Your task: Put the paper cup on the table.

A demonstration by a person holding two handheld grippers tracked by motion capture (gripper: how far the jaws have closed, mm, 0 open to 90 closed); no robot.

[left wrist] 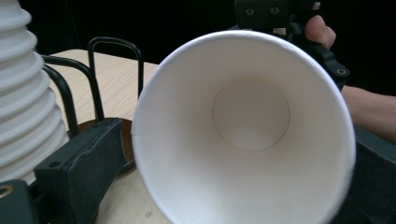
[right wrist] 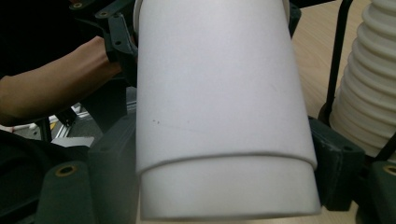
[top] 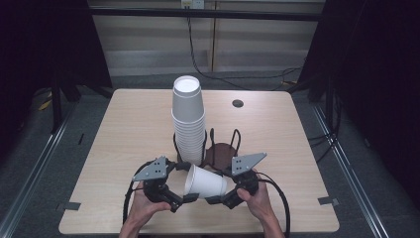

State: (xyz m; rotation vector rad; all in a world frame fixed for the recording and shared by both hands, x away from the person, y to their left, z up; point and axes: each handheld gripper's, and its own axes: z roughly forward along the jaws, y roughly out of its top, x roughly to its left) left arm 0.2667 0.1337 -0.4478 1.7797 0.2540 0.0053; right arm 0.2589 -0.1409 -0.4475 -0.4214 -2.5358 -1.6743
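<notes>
A tall stack of white paper cups (top: 187, 119) is standing in a black wire holder (top: 208, 148) at the middle of the wooden table (top: 124, 139), blocking the way straight ahead of both hands. A single paper cup (top: 205, 182) is lying sideways between the left gripper (top: 190, 198) and the right gripper (top: 214, 199), filling the gap between them, just in front of the holder. In the left gripper view the stack and the wire loops are crowding the left side. The tabletop to the left and right of the holder is lying open, as is the far part, apart from a small dark hole (top: 237, 103).
</notes>
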